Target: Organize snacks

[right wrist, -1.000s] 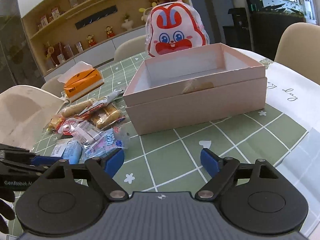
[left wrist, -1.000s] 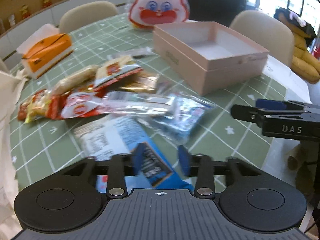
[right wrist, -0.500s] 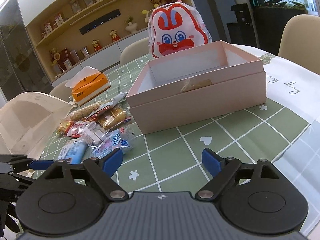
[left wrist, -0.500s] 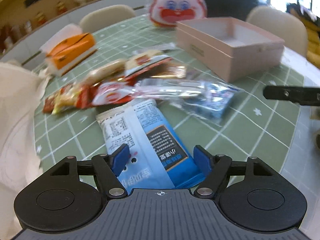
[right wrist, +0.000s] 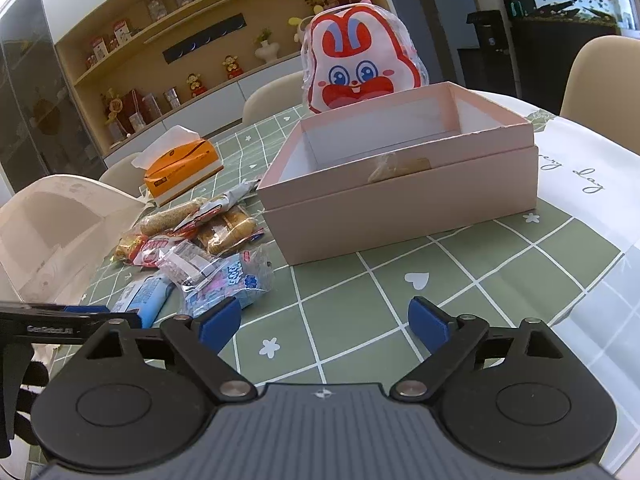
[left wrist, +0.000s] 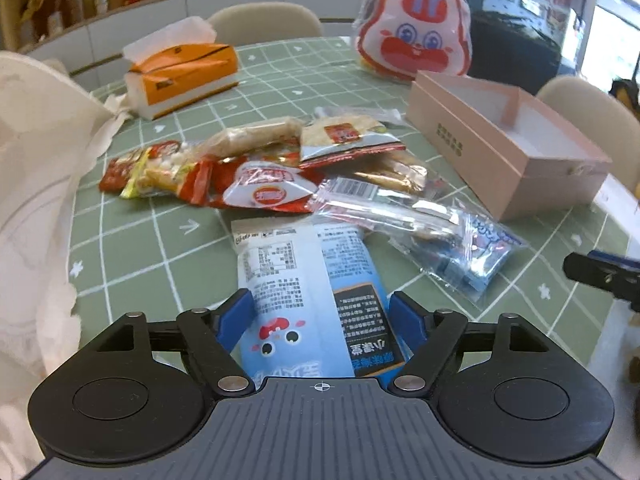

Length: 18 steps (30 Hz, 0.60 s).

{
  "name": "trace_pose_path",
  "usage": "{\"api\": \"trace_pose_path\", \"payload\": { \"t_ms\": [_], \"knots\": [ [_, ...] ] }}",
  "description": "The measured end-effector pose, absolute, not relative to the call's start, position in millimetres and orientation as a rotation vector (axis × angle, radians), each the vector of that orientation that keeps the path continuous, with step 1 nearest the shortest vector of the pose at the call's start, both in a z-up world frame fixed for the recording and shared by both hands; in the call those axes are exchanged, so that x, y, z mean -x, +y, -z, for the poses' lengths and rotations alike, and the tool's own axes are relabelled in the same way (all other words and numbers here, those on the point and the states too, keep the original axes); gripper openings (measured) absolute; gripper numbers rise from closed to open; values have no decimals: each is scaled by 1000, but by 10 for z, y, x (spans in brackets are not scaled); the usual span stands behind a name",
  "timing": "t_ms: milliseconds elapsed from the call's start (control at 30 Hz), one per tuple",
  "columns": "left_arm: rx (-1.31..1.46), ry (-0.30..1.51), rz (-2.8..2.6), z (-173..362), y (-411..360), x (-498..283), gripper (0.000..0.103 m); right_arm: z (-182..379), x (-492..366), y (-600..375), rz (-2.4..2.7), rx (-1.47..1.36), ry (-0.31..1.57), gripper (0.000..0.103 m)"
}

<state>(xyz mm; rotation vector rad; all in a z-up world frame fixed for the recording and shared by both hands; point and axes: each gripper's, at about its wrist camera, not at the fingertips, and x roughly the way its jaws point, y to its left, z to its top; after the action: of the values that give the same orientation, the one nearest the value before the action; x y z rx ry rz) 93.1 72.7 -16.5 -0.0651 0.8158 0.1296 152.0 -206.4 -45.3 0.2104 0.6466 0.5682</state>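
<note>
Blue and glossy, the snack packet (left wrist: 312, 304) lies flat on the green checked tablecloth (left wrist: 160, 248), its near end between the wide-spread fingers of the left gripper (left wrist: 318, 320). Neither pad looks to be pressing it yet, so I'd call the packet straddled, not held. The rest of the snack pile (left wrist: 280, 172) sits beyond it toward twelve o'clock, and the open pink box (left wrist: 500, 148) waits at about two o'clock from that gripper.

To do this well, I'd say the fingers should close across the packet's width until the film bunches a little, then lift straight up so the far end slides clear of the clear-wrapped packets (left wrist: 404, 216) touching it. Slippery film like this could squirt out of a shallow pinch, so a deeper bite seems safer.

Off to the side, the right gripper (right wrist: 324, 322) hovers above bare cloth with its jaws fully apart and nothing between them, the box (right wrist: 400, 200) at its twelve o'clock.
</note>
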Motion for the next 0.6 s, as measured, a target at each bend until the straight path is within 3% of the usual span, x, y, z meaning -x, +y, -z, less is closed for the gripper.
{"api": "trace_pose_path", "payload": {
  "t_ms": [133, 333, 600],
  "knots": [
    [64, 798, -131, 281, 771, -945, 95, 449, -1513, -2027, -575, -183, 651, 94],
    [96, 756, -92, 272, 868, -822, 90, 406, -1586, -1930, -633, -75, 705, 103],
    [262, 661, -68, 139, 1161, -416, 88, 400, -1456, -1623, -638, 212, 721, 103]
  ]
}}
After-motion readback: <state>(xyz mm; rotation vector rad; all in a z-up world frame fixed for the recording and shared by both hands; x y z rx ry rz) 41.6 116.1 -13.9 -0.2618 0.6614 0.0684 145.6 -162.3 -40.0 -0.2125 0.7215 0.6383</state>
